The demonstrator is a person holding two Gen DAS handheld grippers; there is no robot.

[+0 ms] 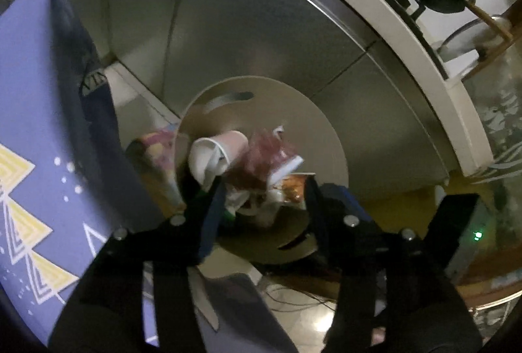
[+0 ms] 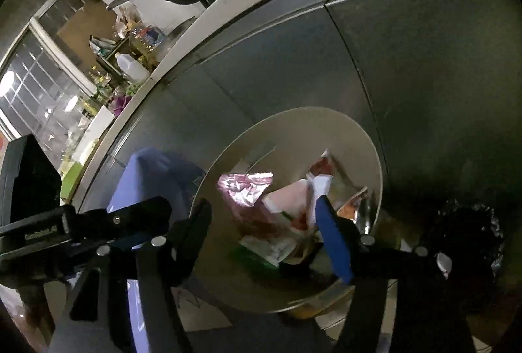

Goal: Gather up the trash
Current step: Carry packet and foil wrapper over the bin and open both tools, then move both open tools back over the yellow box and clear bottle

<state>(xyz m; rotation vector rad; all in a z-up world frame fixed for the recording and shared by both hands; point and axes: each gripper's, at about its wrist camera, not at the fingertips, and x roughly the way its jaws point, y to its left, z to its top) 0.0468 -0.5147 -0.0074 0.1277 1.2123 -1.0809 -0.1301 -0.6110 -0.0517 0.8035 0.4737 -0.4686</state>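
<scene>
We have both claws over the bin (image 1: 326, 137), which stands on the floor against steel cabinet doors (image 1: 244, 26). The left claw (image 1: 261, 193) is parted with nothing pinched; the right claw (image 2: 264, 216) is also parted and empty, and the trash shows through both gaps.

The trash lies heaped inside the bin: a paper cup (image 1: 218, 154) on its side at about 10 o'clock of the pile, a crinkled pink wrapper (image 1: 267, 154) at the middle, an orange packet (image 1: 293, 190) toward 4 o'clock. We judge it all light, soft and easily crushed; the foil wrappers will likely be slippery. The cup's rim is the best hold, or a bunched fold of wrapper.

The bin's rim rings the pile closely, so the clear way in and out is from above. The cabinet doors stand close at 12 o'clock, and a purple patterned cloth (image 1: 39, 190), whose nature we cannot tell, crowds 9 o'clock in the left view.
</scene>
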